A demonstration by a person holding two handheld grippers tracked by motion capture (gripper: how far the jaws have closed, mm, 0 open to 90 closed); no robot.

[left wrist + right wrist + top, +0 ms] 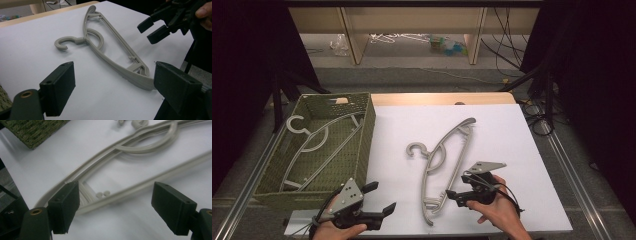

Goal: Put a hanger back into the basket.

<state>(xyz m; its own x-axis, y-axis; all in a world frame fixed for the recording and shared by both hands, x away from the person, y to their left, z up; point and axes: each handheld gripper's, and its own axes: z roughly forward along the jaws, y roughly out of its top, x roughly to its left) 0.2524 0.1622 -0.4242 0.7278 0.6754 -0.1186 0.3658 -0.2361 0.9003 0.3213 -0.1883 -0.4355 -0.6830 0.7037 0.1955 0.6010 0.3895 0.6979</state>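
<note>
A white sheet (512, 150) covers a wooden desk (442, 98) in a dim room, where pale shelving legs, loose cables and scattered litter lie on the floor beyond the far edge. A grey plastic hanger (444, 162) lies flat on the sheet between the two grippers, its hook turned toward a green woven basket (364, 135) that stands at the desk's left side, just beyond the left gripper (379, 200). A second grey hanger (312, 142) rests inside the basket. The left gripper's jaws stand wide apart with nothing between them, near the hanger's lower end but clear of it. The right gripper (457, 192) sits just beside that same end, jaws also apart and closed on nothing. The left gripper view looks along the whole hanger (110, 47) from its near end and catches the right gripper (153, 30) hovering above the sheet past its own right jaw. The right gripper view brings the hanger's (117, 162) bars close, lying ahead between its open jaws, with two small pegs on the lower bar and a corner of the basket (32, 132) beyond its left jaw.
</note>
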